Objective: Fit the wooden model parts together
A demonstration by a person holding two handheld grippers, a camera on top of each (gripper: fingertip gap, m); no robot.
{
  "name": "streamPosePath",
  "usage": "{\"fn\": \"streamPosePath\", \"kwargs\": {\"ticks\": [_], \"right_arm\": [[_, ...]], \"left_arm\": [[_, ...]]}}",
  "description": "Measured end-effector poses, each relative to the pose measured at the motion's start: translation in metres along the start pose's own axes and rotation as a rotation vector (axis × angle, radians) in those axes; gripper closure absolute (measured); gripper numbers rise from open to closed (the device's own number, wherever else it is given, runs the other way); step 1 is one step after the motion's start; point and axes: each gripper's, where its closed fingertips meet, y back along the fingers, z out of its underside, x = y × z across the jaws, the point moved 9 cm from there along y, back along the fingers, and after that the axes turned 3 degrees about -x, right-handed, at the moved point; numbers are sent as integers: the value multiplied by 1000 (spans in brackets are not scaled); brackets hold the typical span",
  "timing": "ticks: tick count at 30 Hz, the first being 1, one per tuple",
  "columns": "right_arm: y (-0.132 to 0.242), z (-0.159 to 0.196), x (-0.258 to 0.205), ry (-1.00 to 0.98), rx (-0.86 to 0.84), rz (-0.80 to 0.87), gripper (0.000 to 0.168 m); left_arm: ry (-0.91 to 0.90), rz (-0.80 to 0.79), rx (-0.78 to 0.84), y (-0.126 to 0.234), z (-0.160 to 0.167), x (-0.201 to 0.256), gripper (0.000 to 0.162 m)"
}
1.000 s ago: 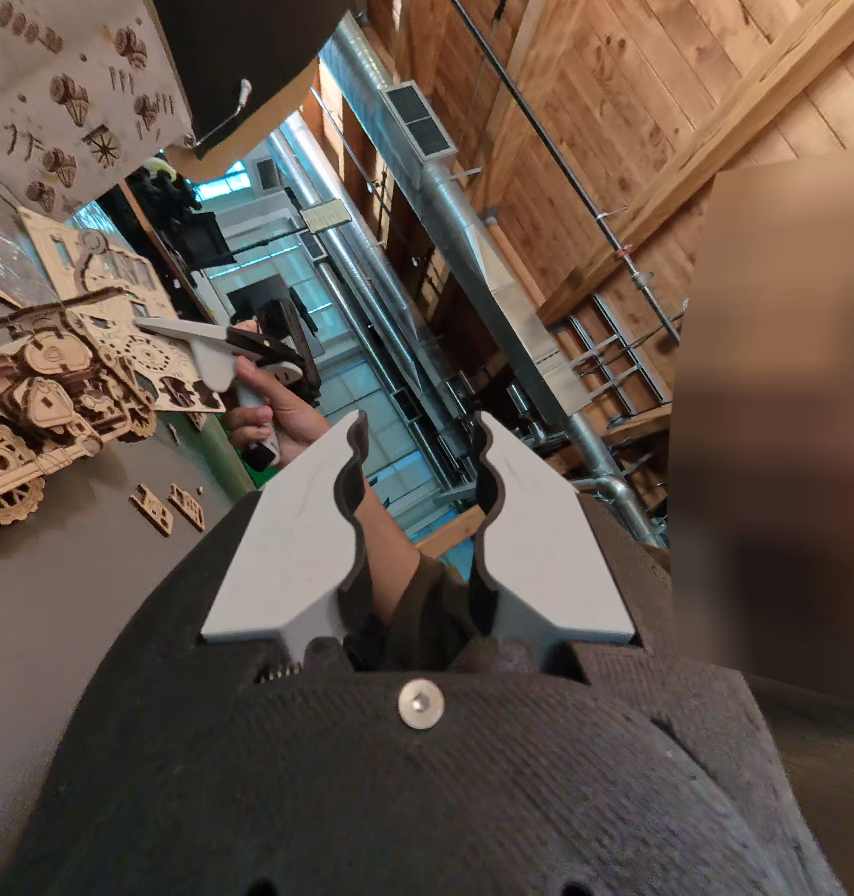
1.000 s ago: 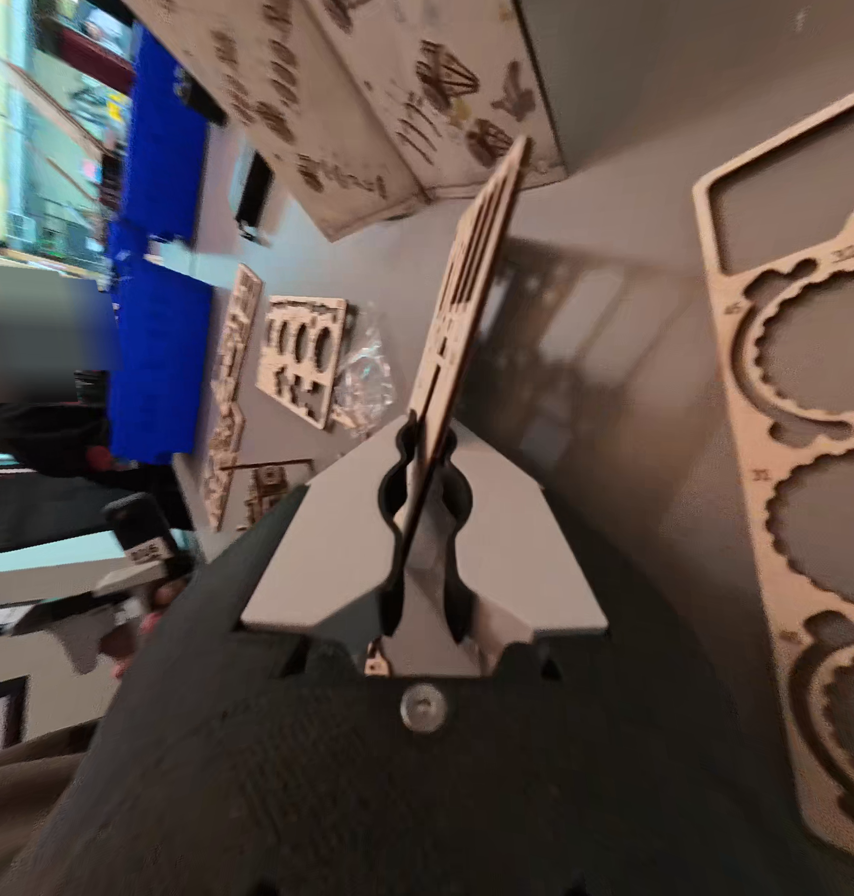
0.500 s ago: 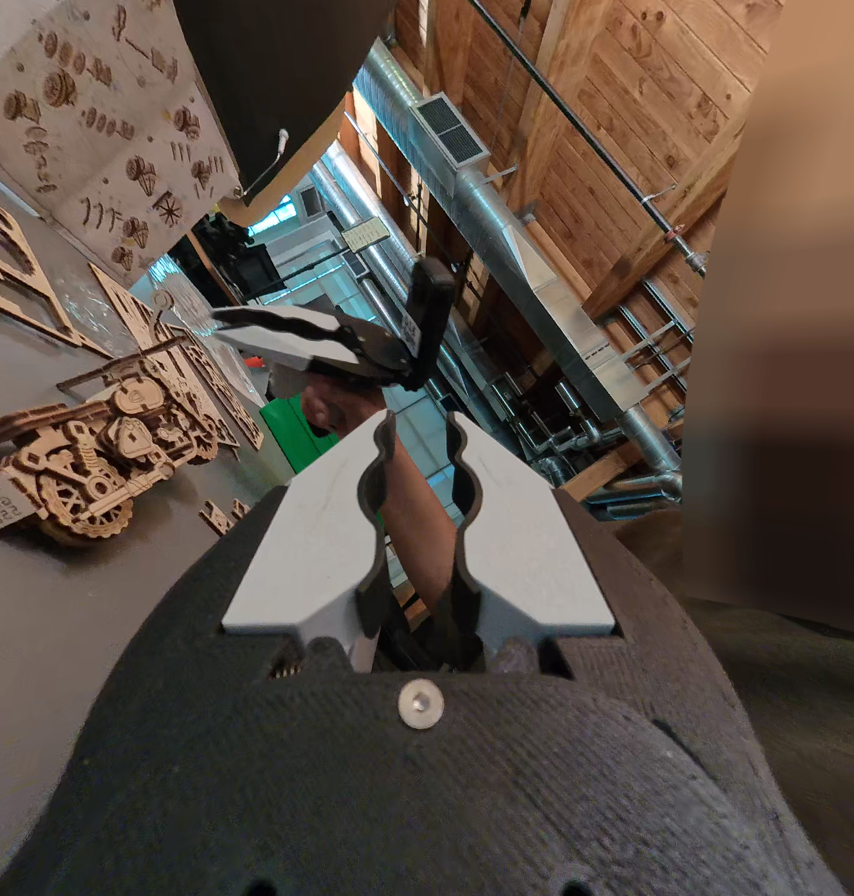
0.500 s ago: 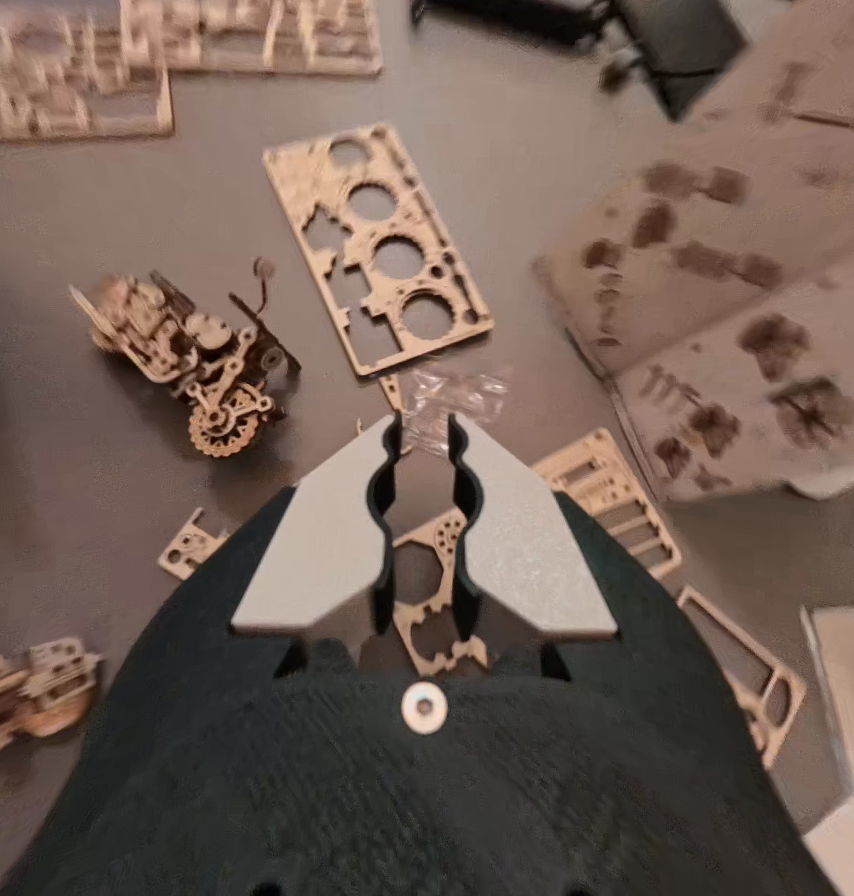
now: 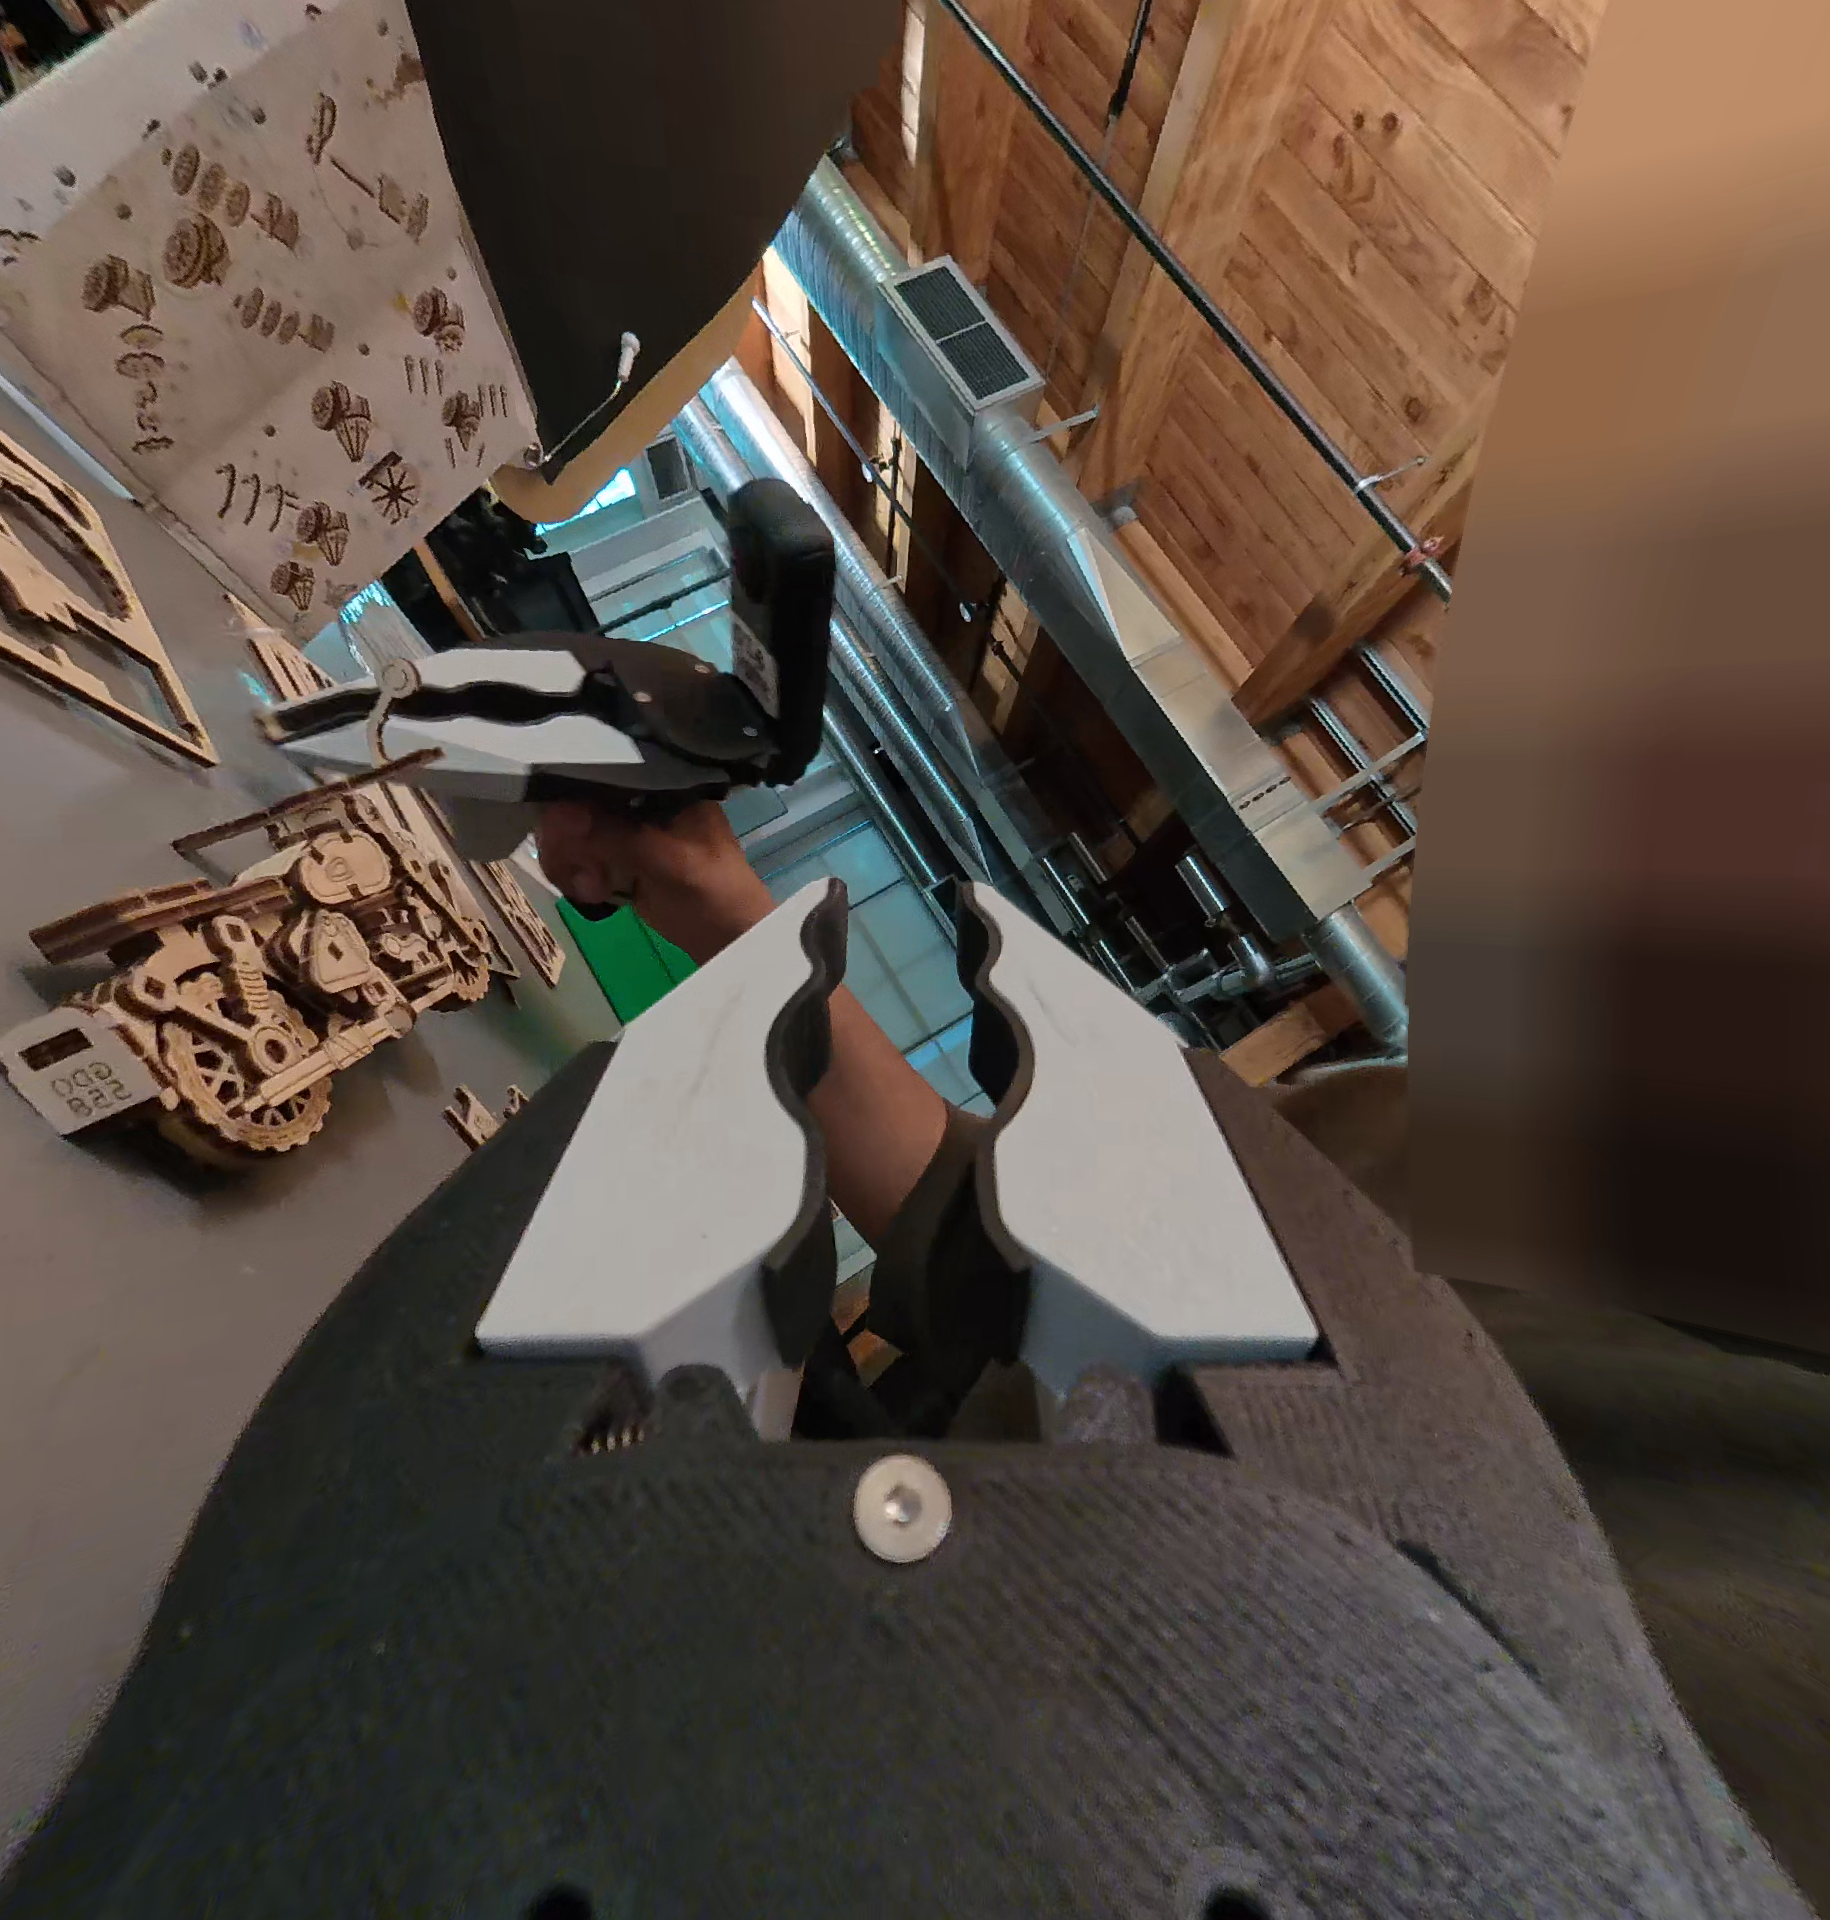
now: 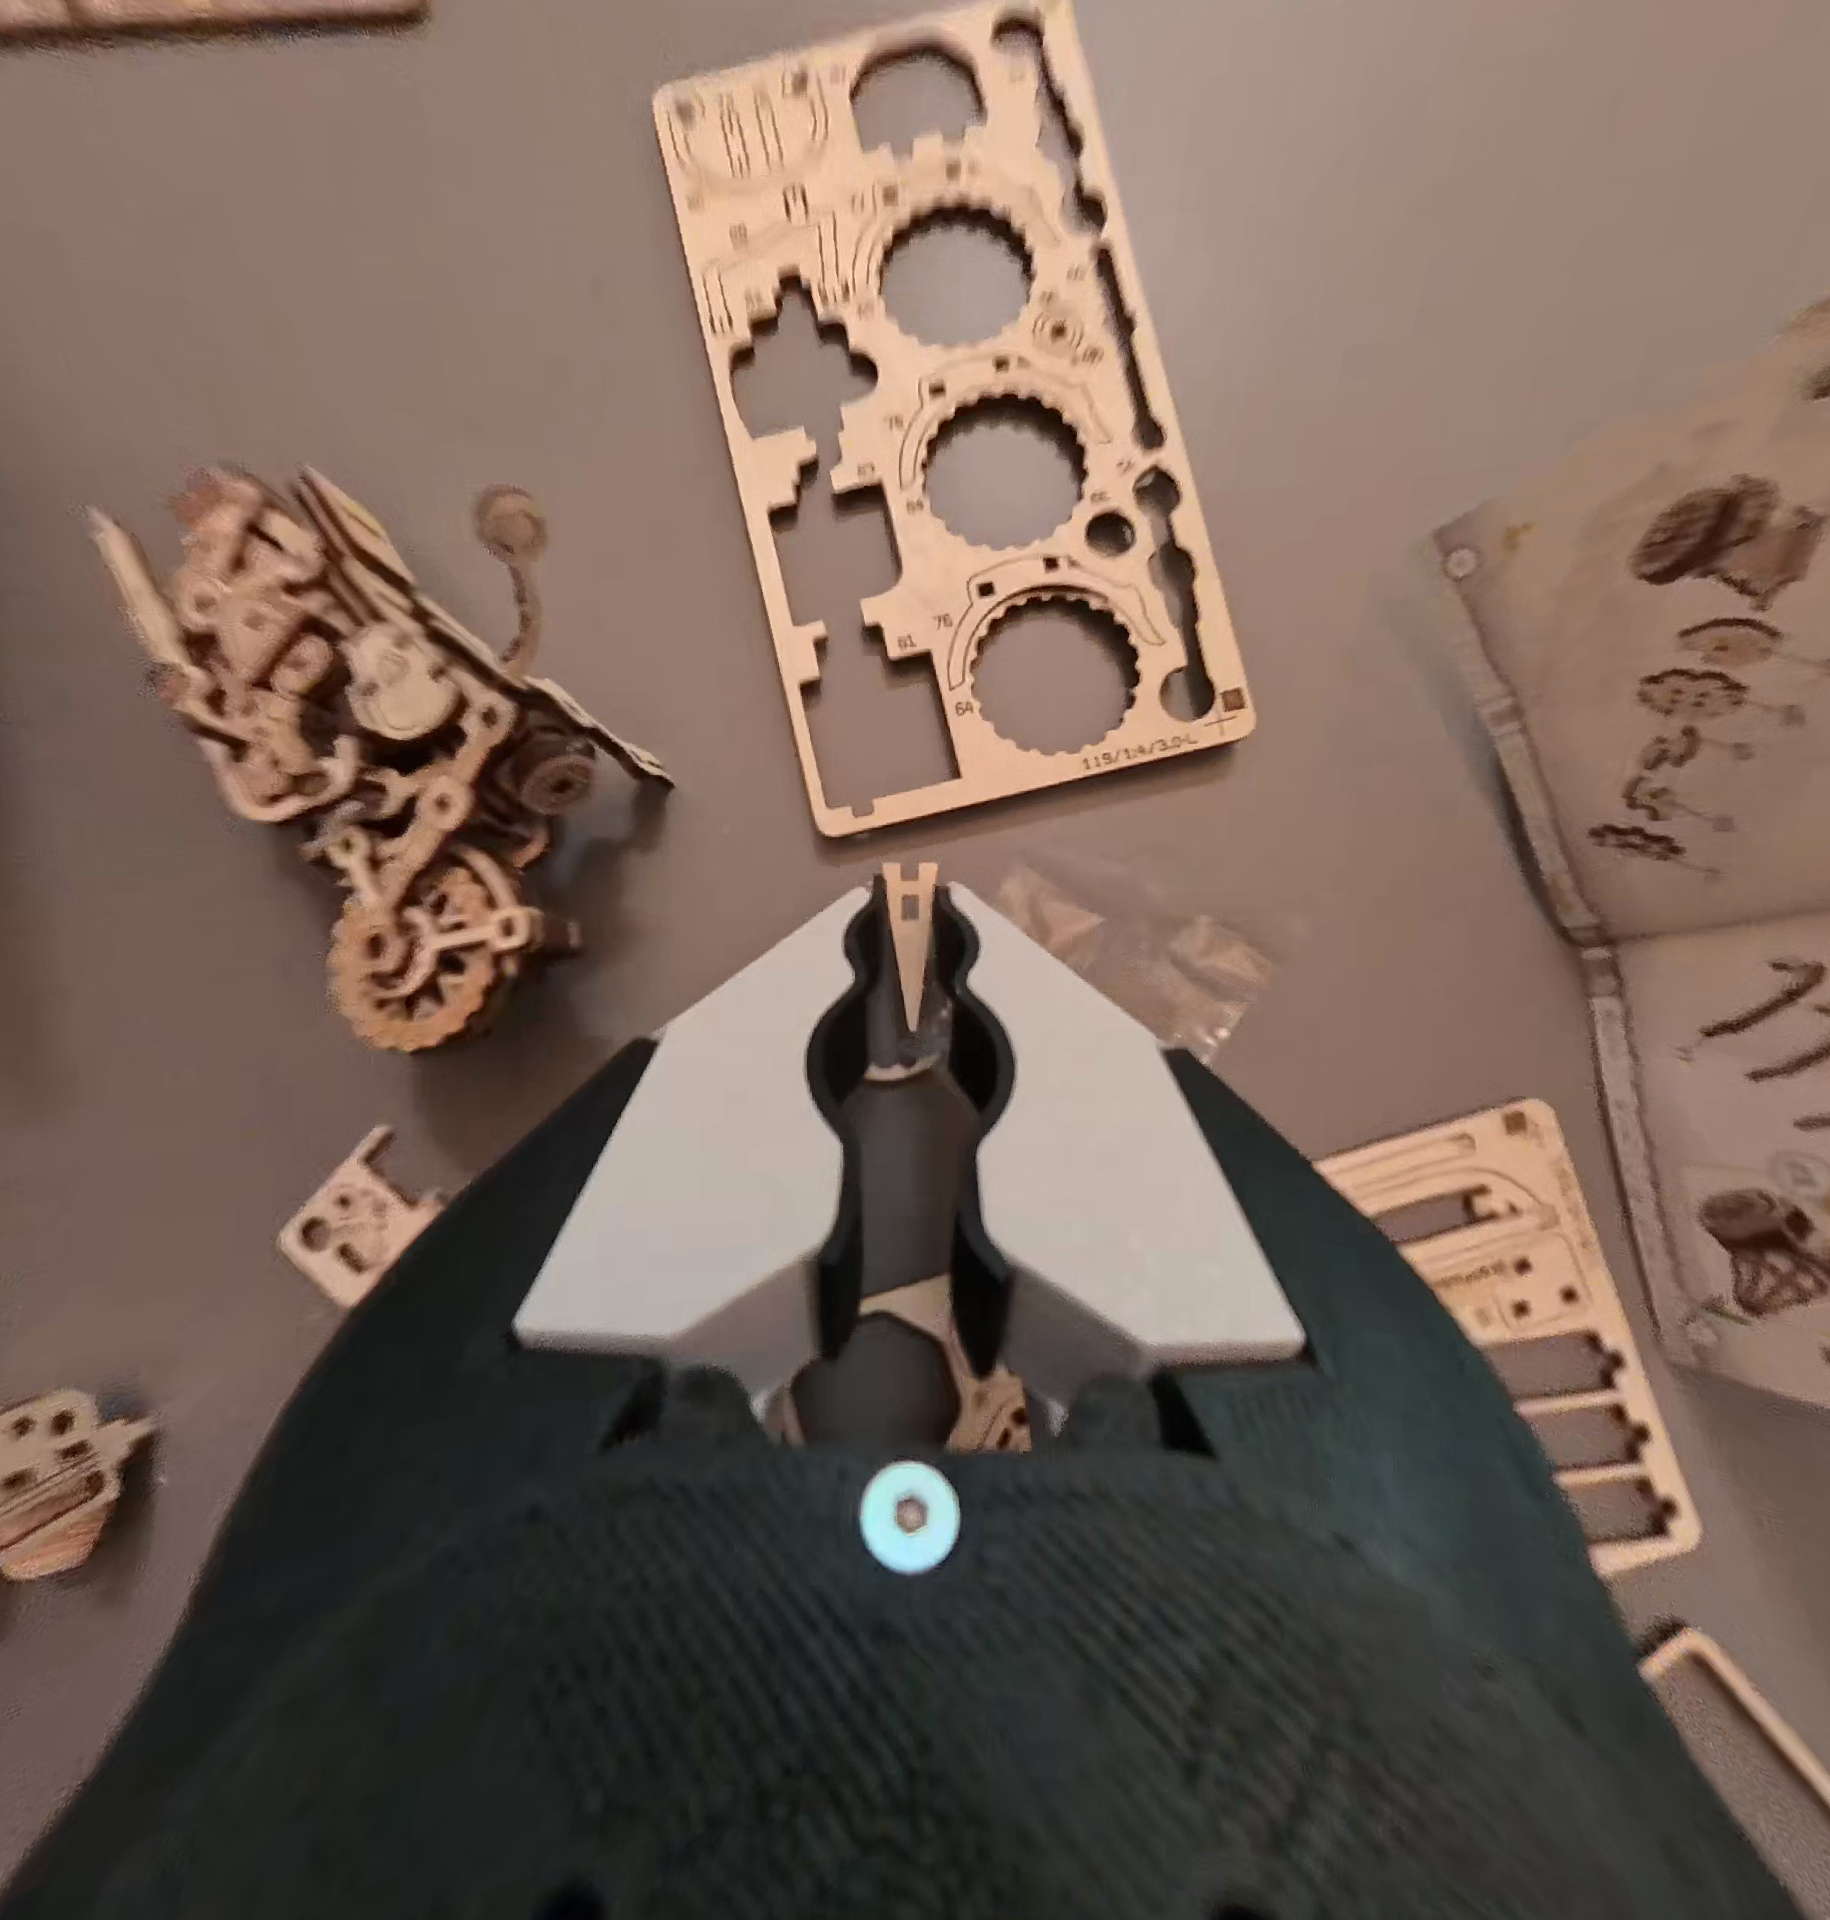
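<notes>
My right gripper is shut on a small thin wooden part and holds it above the grey table. The part-built wooden model lies below to the left, apart from the gripper. In the left wrist view the right gripper hovers just above the model, with the small part clamped between its fingers. My left gripper is open and empty. It is tilted up toward the ceiling, to the right of the model.
A punched-out wooden sheet lies ahead of the right gripper. A clear plastic bag, an open instruction booklet and another sheet lie to the right. A small loose piece and a sub-assembly lie at the left. My hands' fingertips stand some 20 cm from each other.
My right gripper let go of the large wooden sheet, swung over the table, and closed on a small thin part. My left gripper's jaws came closer together but stay open.
</notes>
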Motion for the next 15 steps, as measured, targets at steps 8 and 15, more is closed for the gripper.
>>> {"fn": "streamPosePath", "kwargs": {"ticks": [8, 15], "right_arm": [[128, 44, -60, -228, 484, 66, 161], [173, 160, -139, -374, 551, 367, 161]], "left_arm": [[-132, 13, -161, -21, 27, 16, 143], [-406, -99, -457, -52, 84, 26, 133]]}}
